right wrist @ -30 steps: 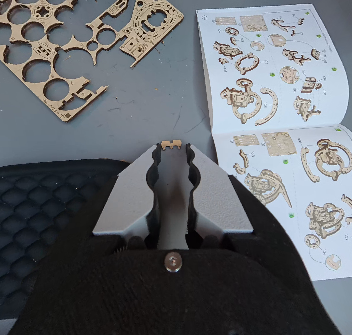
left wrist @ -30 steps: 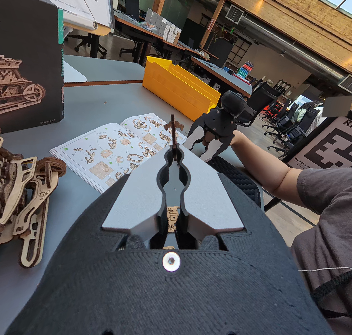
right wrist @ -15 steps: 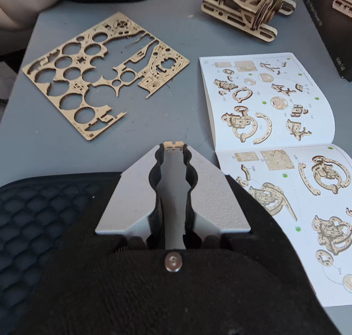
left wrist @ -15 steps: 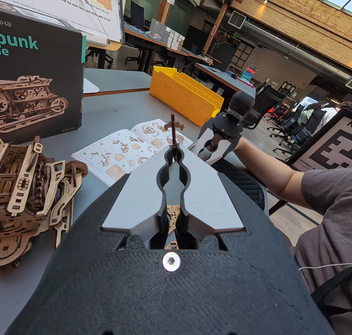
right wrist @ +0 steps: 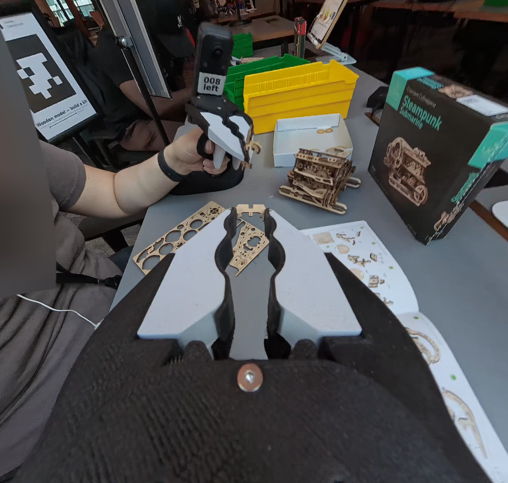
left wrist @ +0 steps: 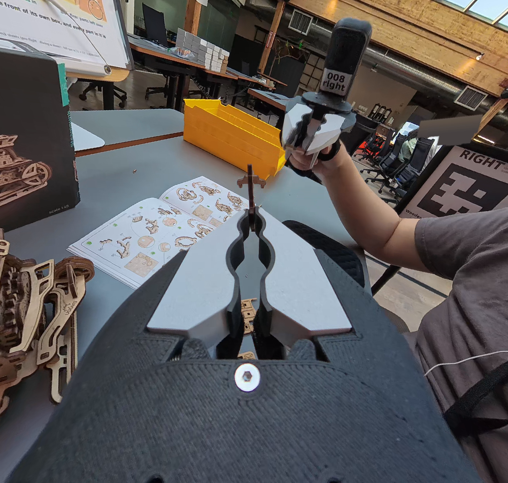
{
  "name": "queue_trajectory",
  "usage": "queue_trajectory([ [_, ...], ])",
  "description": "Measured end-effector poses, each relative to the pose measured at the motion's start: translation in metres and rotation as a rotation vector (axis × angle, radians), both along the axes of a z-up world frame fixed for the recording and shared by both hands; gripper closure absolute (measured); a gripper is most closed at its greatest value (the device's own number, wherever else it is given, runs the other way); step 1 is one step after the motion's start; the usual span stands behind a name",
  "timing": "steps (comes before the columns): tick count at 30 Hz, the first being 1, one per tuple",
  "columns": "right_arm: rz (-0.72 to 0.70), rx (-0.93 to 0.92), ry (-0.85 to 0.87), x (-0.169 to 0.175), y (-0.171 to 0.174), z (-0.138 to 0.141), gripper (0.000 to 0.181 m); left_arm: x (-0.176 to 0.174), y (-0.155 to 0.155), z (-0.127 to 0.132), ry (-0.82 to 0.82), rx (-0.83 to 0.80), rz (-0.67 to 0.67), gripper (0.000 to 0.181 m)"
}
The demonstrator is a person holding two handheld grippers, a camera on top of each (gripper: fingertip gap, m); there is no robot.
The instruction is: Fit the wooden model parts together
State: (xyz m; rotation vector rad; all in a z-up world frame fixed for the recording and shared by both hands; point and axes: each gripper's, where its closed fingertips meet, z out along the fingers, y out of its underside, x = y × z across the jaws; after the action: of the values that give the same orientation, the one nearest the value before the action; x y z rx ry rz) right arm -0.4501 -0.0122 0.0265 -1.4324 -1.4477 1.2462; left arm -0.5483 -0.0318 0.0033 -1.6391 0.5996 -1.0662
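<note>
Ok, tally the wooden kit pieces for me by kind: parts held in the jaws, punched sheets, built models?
Parts held in jaws: 2, a cross-shaped part in the left gripper and a flat notched part in the right gripper
Punched sheet: 1
Built model: 1
Total: 4

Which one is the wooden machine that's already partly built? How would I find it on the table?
Find the big dark box standing on the grey table. Just left of it, in front of the shallow white tray, sits the wooden model on two flat runners. It is the only chunky built-up wooden thing; the punched wooden sheet nearby lies flat.
</note>
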Motion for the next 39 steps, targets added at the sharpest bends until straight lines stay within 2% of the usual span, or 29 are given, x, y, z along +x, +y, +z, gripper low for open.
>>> queue_trajectory([
  [2,0.033,0.052,0.015,-0.008,-0.006,0.027,0.163,-0.001,0.001,0.002,-0.022,0.001,0.009,0.181],
  [4,0.109,0.062,-0.020,-0.016,-0.018,0.037,0.163,0.001,0.000,0.003,-0.040,0.000,-0.010,0.181],
  [8,0.067,0.128,-0.105,-0.042,-0.012,0.019,0.163,0.010,-0.006,0.003,-0.047,0.010,-0.056,0.181],
  [11,0.106,0.102,-0.160,-0.050,-0.017,0.000,0.163,0.016,-0.011,0.002,-0.008,0.040,-0.074,0.181],
  [15,0.095,0.109,-0.235,-0.038,-0.010,-0.014,0.163,0.013,-0.010,0.001,0.038,0.062,-0.048,0.181],
  [19,0.035,0.073,-0.278,-0.017,0.007,-0.017,0.163,0.007,-0.009,0.008,-0.011,0.056,-0.038,0.181],
  [24,0.070,0.020,-0.260,-0.008,0.007,-0.018,0.163,0.012,-0.007,-0.006,-0.048,-0.080,-0.088,0.181],
  [25,0.108,-0.001,-0.318,-0.004,0.002,-0.030,0.163,0.015,-0.008,-0.013,-0.054,-0.133,-0.115,0.181],
  [28,0.250,-0.015,-0.577,0.018,-0.017,-0.088,0.163,0.023,-0.008,-0.033,-0.043,-0.262,-0.158,0.181],
  [31,0.324,-0.054,-0.686,0.009,-0.023,-0.131,0.163,0.031,-0.009,-0.050,0.014,-0.319,-0.178,0.181],
  [33,0.360,-0.037,-0.709,-0.001,-0.025,-0.151,0.163,0.036,-0.011,-0.054,0.026,-0.327,-0.190,0.181],
  [35,0.390,0.062,-0.747,-0.003,-0.023,-0.171,0.163,0.039,-0.013,-0.060,0.047,-0.340,-0.199,0.181],
  [39,0.415,0.242,-0.702,-0.011,-0.021,-0.179,0.160,0.041,-0.012,-0.064,0.060,-0.347,-0.192,0.181],
])
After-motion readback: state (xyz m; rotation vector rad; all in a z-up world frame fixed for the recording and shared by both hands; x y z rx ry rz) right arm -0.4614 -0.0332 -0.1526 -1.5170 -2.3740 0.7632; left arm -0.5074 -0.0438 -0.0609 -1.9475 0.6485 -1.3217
